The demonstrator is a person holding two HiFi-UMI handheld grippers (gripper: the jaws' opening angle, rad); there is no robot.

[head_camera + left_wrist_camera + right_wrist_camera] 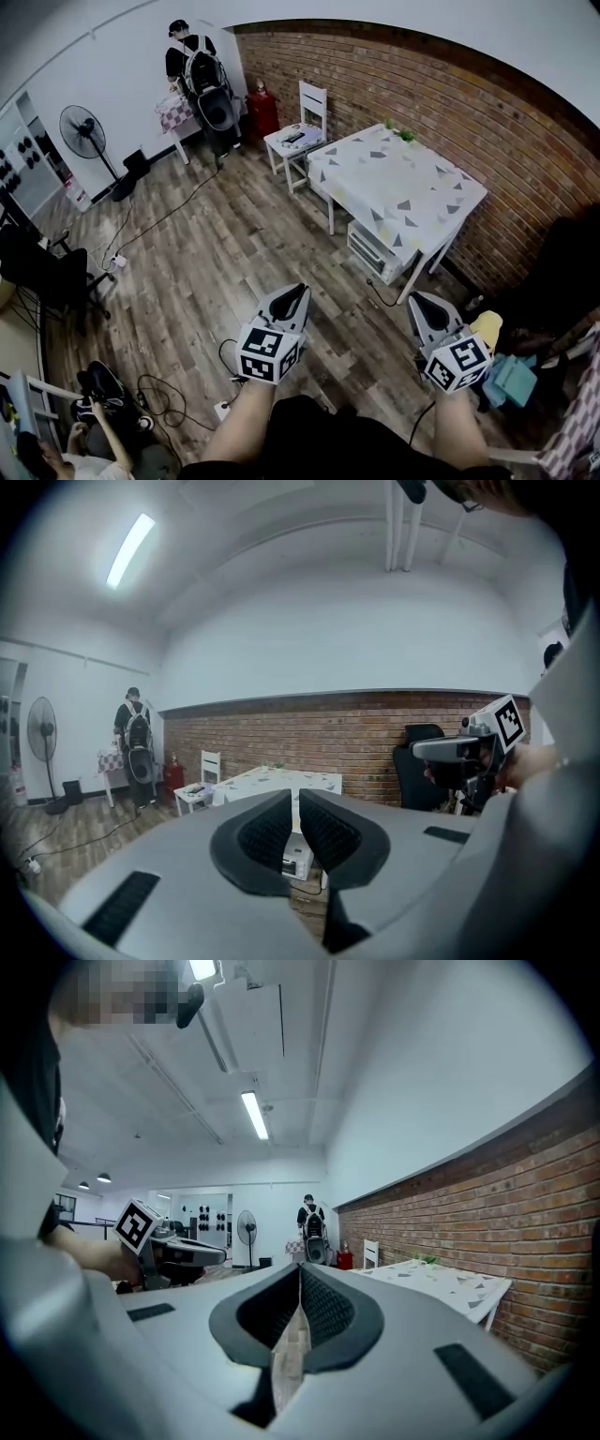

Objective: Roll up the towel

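Observation:
I cannot pick out a towel with certainty; a folded teal cloth point(512, 377) lies low at the right, beside a yellow object point(487, 329). My left gripper point(293, 293) is held over the wooden floor, jaws together and empty; in its own view the left gripper point(294, 803) points at the table point(281, 782). My right gripper point(418, 302) is level with it, to the right, also shut with nothing in it. The right gripper point(299, 1279) looks along the brick wall, with the left one point(178, 1252) showing at its left.
A table with a white patterned cloth point(405, 193) stands by the brick wall, a white box point(375, 249) under it and a white chair point(298, 137) beside it. A person with a backpack point(202, 77), a fan point(84, 133), floor cables point(159, 398) and dark chairs point(42, 267) are around.

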